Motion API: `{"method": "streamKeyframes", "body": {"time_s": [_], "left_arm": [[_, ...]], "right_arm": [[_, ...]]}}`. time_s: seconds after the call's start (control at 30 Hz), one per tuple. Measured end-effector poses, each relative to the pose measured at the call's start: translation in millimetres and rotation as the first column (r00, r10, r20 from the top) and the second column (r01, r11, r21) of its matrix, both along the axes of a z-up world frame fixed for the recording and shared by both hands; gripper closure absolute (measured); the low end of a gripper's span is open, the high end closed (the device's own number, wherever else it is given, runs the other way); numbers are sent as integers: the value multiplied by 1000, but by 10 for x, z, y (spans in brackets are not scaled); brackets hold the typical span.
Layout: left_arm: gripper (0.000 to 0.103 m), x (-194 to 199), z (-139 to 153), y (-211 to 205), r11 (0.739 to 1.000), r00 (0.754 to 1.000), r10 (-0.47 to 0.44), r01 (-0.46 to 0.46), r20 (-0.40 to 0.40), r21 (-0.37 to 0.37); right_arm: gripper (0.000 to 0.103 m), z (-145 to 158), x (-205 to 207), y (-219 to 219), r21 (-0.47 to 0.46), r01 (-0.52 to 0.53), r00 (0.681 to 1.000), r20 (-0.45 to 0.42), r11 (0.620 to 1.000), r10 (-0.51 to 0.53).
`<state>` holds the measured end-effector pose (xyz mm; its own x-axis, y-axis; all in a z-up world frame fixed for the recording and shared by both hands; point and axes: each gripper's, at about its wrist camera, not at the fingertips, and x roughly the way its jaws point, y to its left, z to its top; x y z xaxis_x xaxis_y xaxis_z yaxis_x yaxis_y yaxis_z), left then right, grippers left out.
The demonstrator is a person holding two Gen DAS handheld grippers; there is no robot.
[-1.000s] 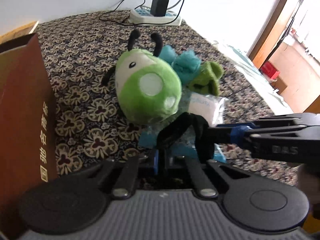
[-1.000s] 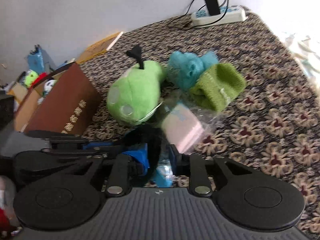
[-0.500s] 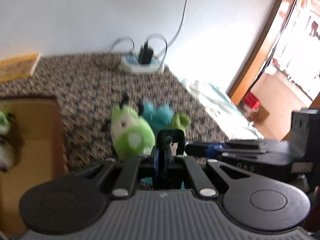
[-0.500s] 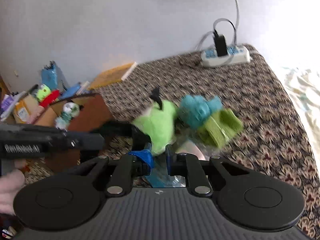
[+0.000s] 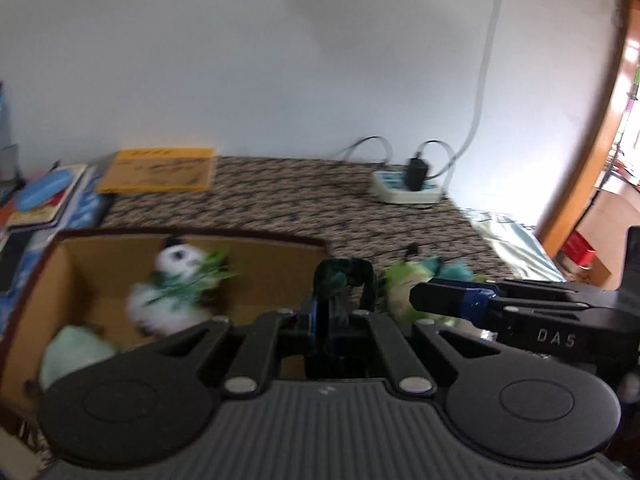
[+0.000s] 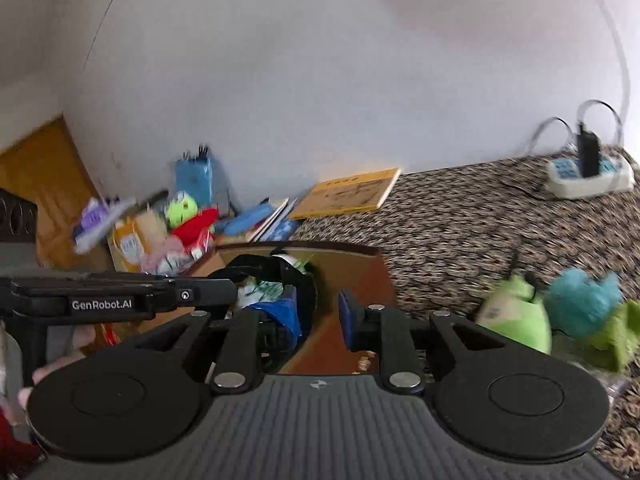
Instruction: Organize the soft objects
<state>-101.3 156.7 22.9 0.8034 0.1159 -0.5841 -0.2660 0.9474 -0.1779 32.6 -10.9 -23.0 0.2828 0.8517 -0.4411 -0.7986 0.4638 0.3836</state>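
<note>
- Two things have changed in the last second. The dark soft item (image 5: 344, 280), a black looped piece with teal in it, has left the pile of soft things and now hangs over the near edge of the cardboard box (image 5: 72, 256).
- The left hand-held gripper (image 5: 340, 312) is clamped on it, fingers drawn close with the loop standing up between them.
- The right hand-held gripper (image 6: 316, 316), pinched narrow half a second ago, now has its blue pads well apart with nothing between them, so I judge it has let go and the left carries alone.
- For the task, this reads as a transfer almost done: one more piece about to drop in with those already boxed.
- Only the left wrist view looks into the box, showing a panda plush (image 5: 176, 280) and a pale green plush (image 5: 72, 344) on its floor.
- Only the right wrist view shows what remains on the patterned counter (image 6: 480, 216): a green plush (image 6: 516, 316), a teal fluffy item (image 6: 580, 296) and a green knit piece (image 6: 616, 332), bunched together, touching.
- It alone also shows loose clutter (image 6: 180, 220) beyond the box.
</note>
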Motion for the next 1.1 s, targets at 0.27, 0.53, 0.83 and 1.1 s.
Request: {"method": "streamKeyframes", "body": {"time_s": [0.27,0.53,0.83,1.1], "left_arm": [[101,-193,-380,554,998,992,46,-51,-114,-38],[49,-415,-444,846,999,994,29,-33,-103,-34],[49,-532,-247,942,1000,998,-29,29,-58,-6],[48,-455,-52,829,996,996,-87,87,8,12]], "right_arm": [[95,-103,-318,597,-59,-41,999,-25,997,39],[103,-203,-409,747,-57,42,997,-66,998,-46],[103,-110,-568,818,-83,138,990,-13,987,-140],[103,10,-566,678,-70,238,970,-42,969,-241]]}}
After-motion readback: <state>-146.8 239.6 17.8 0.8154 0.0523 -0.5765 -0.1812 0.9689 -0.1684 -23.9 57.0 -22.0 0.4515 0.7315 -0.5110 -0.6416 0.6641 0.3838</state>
